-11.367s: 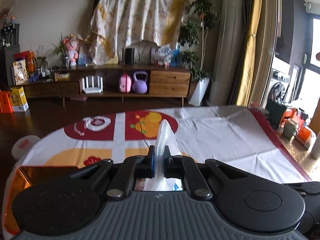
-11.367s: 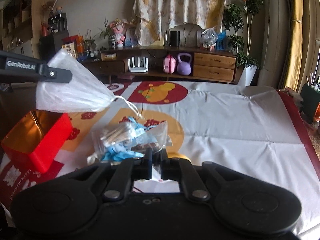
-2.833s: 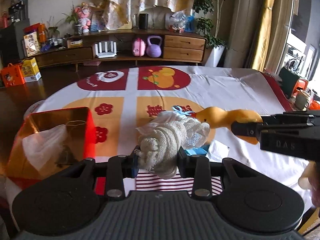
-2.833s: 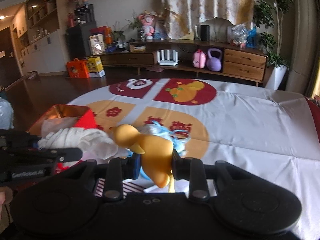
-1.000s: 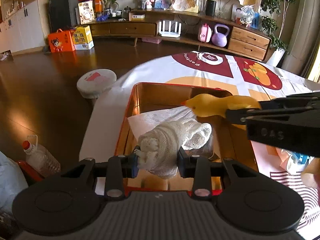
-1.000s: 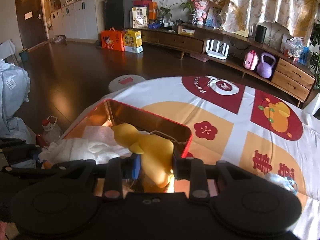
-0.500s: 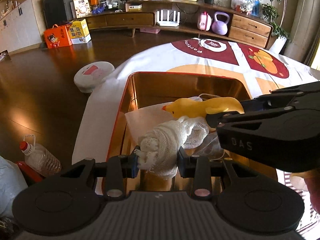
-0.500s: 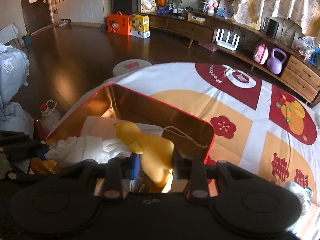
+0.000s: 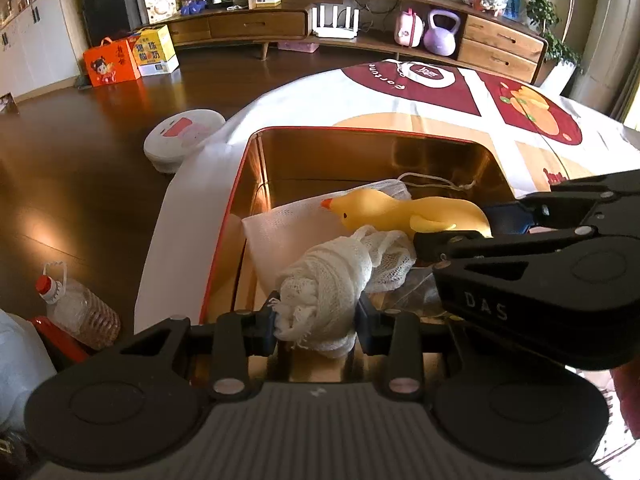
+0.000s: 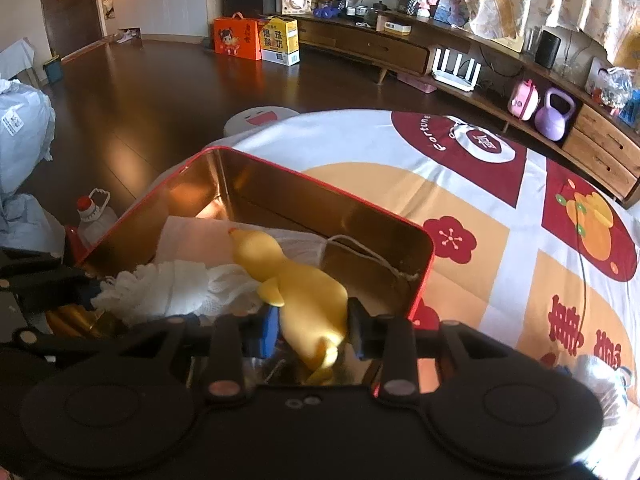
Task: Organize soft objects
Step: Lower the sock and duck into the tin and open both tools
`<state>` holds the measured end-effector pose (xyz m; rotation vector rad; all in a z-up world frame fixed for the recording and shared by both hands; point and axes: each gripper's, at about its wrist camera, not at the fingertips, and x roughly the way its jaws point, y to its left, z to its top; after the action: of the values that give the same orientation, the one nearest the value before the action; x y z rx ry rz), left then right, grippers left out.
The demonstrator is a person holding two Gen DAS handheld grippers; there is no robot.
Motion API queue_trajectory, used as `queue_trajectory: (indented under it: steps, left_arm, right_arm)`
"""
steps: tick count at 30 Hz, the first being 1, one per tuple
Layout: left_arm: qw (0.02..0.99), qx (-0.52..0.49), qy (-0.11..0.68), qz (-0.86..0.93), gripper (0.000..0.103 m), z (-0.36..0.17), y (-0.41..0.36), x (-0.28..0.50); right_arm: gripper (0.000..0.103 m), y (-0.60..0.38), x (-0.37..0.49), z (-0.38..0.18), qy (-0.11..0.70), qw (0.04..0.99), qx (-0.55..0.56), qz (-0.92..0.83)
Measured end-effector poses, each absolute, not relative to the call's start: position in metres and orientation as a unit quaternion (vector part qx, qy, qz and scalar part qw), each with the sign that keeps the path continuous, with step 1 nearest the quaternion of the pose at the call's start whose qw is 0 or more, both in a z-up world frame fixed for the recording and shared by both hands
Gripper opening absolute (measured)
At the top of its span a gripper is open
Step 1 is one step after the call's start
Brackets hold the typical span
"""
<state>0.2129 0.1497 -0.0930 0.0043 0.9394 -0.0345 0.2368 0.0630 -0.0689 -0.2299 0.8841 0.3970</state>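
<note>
On my far left, floor side: a plastic bottle (image 9: 76, 312) w/ red cap, then the red tin box (image 9: 256, 168) w/ gold inside, sitting at the edge of the tablecloth (image 9: 360, 92). My left gripper (image 9: 316, 316) is over the box, pads pinching the white gauze bundle (image 9: 332, 280); the bundle's far end lies on a white mesh bag (image 9: 288, 220) already in the box. Next, the yellow rubber duck (image 10: 296, 280), head pointing into the box, body between my right gripper (image 10: 310, 330) pads. Its jaws are opening; the blue pad looks just off the duck's side. Far right, a clear bag (image 10: 600, 376) on the cloth.
</note>
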Motion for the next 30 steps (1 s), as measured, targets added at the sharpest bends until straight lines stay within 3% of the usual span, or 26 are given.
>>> queue_trajectory:
  steps: [5, 10, 12, 17, 20, 30]
  left_arm:
    - [0.89, 0.007, 0.455, -0.022, 0.043, -0.09, 0.147, 0.21]
    - [0.894, 0.003, 0.447, -0.026, 0.061, -0.084, 0.143, 0.203]
    - [0.896, 0.001, 0.443, -0.028, 0.064, -0.081, 0.142, 0.2]
    - [0.9, 0.002, 0.434, -0.026, 0.065, -0.074, 0.141, 0.192]
    - [0.904, -0.001, 0.426, -0.02, 0.072, -0.069, 0.141, 0.187]
    - [0.912, 0.0, 0.411, -0.009, 0.072, -0.054, 0.137, 0.168]
  right_arm:
    - [0.038, 0.057, 0.233, -0.065, 0.424, 0.879, -0.101, 0.191]
    - [0.041, 0.052, 0.228, -0.059, 0.421, 0.881, -0.09, 0.196]
    - [0.043, 0.051, 0.225, -0.055, 0.417, 0.883, -0.09, 0.197]
    - [0.049, 0.046, 0.218, -0.044, 0.407, 0.888, -0.079, 0.202]
    - [0.054, 0.043, 0.212, -0.038, 0.402, 0.889, -0.073, 0.206]
    - [0.065, 0.023, 0.188, -0.017, 0.385, 0.897, -0.051, 0.21]
